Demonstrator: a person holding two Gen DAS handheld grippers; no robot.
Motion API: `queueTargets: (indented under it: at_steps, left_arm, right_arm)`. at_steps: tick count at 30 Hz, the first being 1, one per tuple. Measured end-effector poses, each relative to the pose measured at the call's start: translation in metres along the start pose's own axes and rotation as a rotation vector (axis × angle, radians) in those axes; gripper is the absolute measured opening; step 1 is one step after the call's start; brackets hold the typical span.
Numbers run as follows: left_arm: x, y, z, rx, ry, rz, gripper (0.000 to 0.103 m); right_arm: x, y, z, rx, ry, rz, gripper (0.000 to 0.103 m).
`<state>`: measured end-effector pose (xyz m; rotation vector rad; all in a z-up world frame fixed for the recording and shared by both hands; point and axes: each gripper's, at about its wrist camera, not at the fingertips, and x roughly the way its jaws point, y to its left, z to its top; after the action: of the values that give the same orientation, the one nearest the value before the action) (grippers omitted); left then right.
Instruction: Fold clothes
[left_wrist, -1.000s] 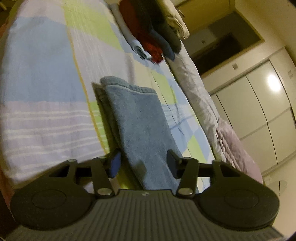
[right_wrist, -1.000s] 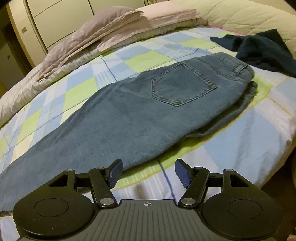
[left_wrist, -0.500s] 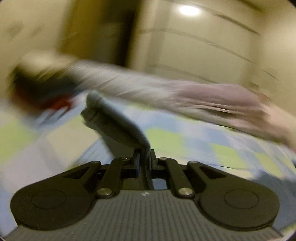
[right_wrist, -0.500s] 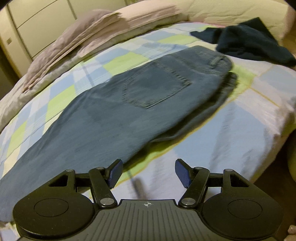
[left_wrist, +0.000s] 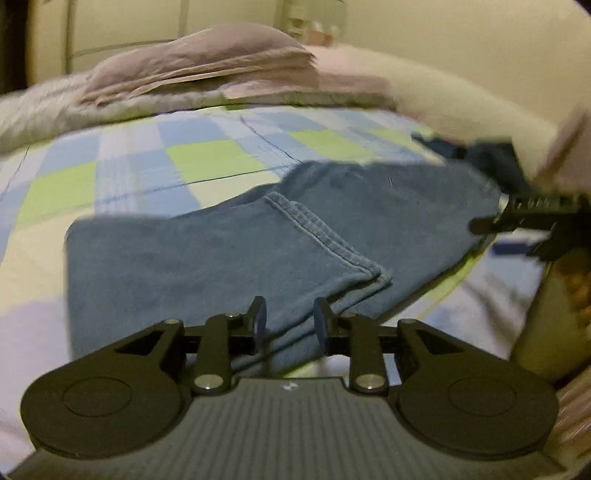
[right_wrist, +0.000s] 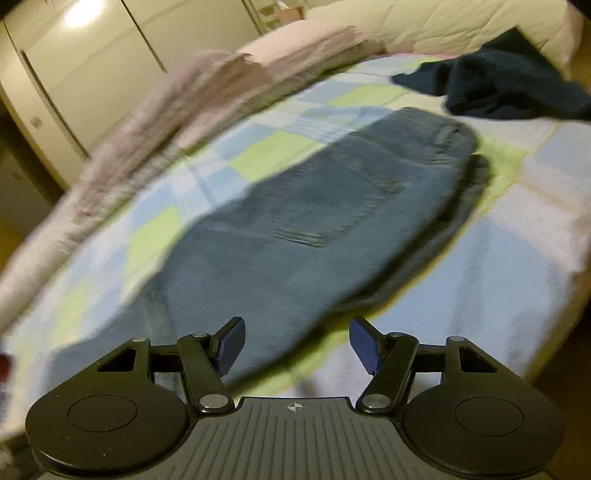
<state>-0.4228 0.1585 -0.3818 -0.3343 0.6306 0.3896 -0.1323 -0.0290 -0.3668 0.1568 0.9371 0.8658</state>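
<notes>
Now blue denim jeans (left_wrist: 258, 251) lie folded across checked bedspread (left_wrist: 155, 162), centre frame. Left gripper (left_wrist: 289, 322) jaws opening, hem just beyond, nothing pinched. Right gripper (right_wrist: 295, 345) jaws apart, empty. Risk: loose leg slides, fold skews; dark garment (right_wrist: 498, 81) upper right may snag.

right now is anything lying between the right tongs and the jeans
Nothing visible does. The right tongs hang open over the near edge of the jeans, with only bare checked bedspread around them. The dark garment lies beyond the jeans, out of the way.
</notes>
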Motion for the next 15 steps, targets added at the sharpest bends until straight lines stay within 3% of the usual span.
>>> queueTargets:
  at_steps: [2,6,9,12,15]
  left_arm:
    - [-0.021,0.015,0.000,-0.073,-0.022,-0.003,0.026]
    - [-0.049,0.038,-0.003,-0.114,-0.040,0.059,0.026]
    - [-0.061,0.053,-0.010,-0.162,-0.042,0.075,0.026]
    - [-0.070,0.065,-0.016,-0.212,-0.049,0.069,0.026]
    - [-0.071,0.073,-0.020,-0.233,-0.049,0.061,0.026]
  right_arm:
    - [0.006,0.002,0.000,0.080,0.032,0.133,0.066]
    - [0.038,0.008,-0.009,0.295,0.182,0.390,0.066]
    - [0.061,0.011,-0.017,0.378,0.243,0.344,0.066]
    - [0.073,0.011,-0.024,0.462,0.292,0.370,0.065]
    - [0.079,0.016,-0.028,0.465,0.309,0.354,0.065]
